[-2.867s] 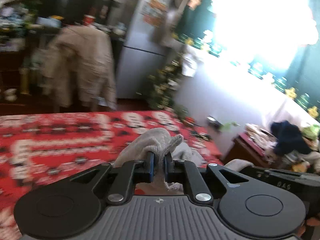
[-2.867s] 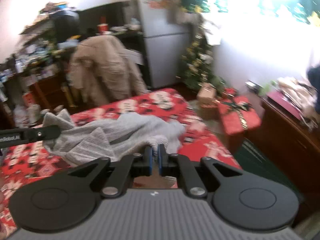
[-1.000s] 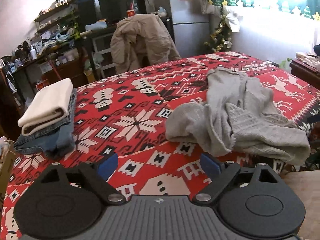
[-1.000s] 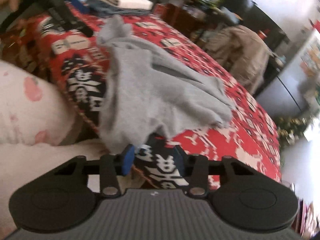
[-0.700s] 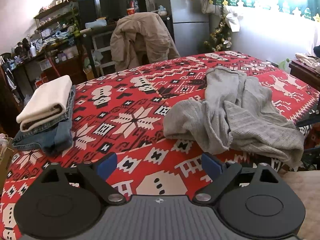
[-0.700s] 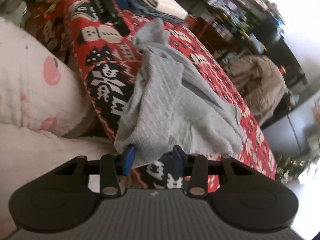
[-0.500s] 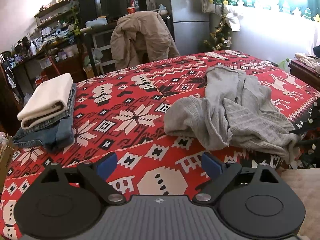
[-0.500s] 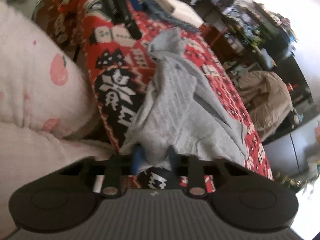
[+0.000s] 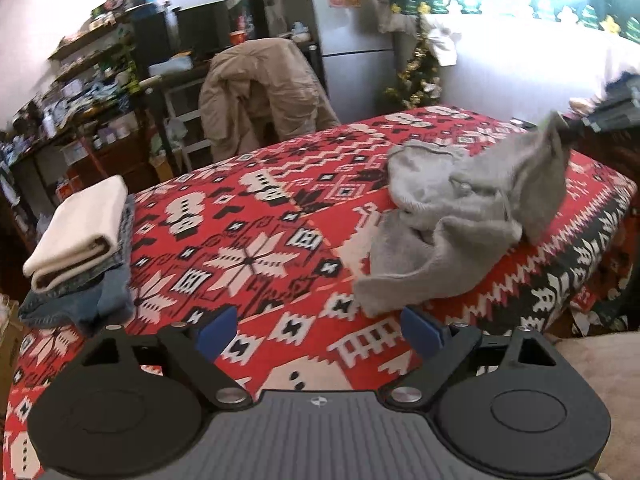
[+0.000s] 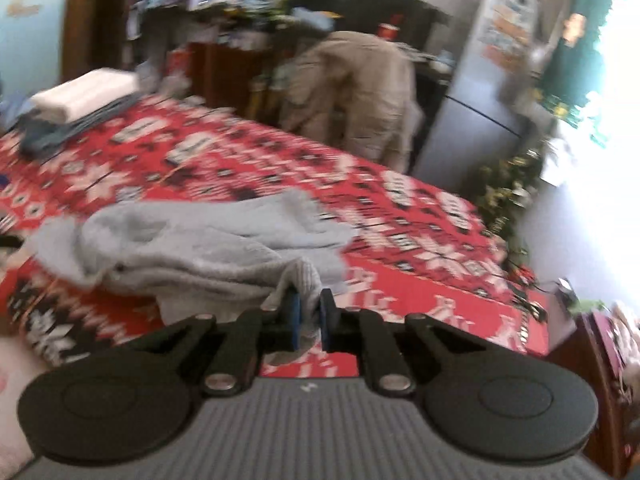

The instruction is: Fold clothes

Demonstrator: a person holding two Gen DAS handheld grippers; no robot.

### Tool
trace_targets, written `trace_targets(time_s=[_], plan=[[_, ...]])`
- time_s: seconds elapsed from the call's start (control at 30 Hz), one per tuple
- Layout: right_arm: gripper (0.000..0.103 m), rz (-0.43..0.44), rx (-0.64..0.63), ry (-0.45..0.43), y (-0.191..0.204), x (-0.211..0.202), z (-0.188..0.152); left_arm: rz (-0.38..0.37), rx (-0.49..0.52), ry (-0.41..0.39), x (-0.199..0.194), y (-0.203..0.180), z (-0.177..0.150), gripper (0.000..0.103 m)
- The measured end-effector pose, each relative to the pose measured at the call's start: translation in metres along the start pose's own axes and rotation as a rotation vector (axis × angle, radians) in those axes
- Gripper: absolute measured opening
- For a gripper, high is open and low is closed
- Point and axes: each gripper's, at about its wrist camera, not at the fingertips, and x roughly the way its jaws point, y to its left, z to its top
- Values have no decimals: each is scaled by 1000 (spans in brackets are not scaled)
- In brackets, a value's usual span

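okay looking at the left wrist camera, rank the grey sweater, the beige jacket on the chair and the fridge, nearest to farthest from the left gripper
1. grey sweater: nearest, on the bedspread ahead and right of the left gripper, whose fingers stand open and empty.
2. beige jacket: draped over a chair beyond the bed's far edge.
3. fridge: farthest, behind the jacket, slightly right.

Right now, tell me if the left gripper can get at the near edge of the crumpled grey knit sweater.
Probably yes. The left gripper stands open and empty, and the grey knit sweater has its near edge just ahead, with only bare red patterned bedspread between them.
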Motion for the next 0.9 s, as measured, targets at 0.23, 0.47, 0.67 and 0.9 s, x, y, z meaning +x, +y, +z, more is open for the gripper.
trace_targets(time_s=[0.23,0.47,0.67,0.9], plan=[[10,-95,70,20,-34,8,2,-40,165,-19,4,-29,3,86],[10,-150,147,56,-60,9,-11,-181,280,-35,6,-61,10,66],[10,-144,154,75,-58,12,-19,-246,375,-69,16,-87,19,56],[10,-127,175,77,-57,10,-21,-252,170,-62,51,-72,53,43]])
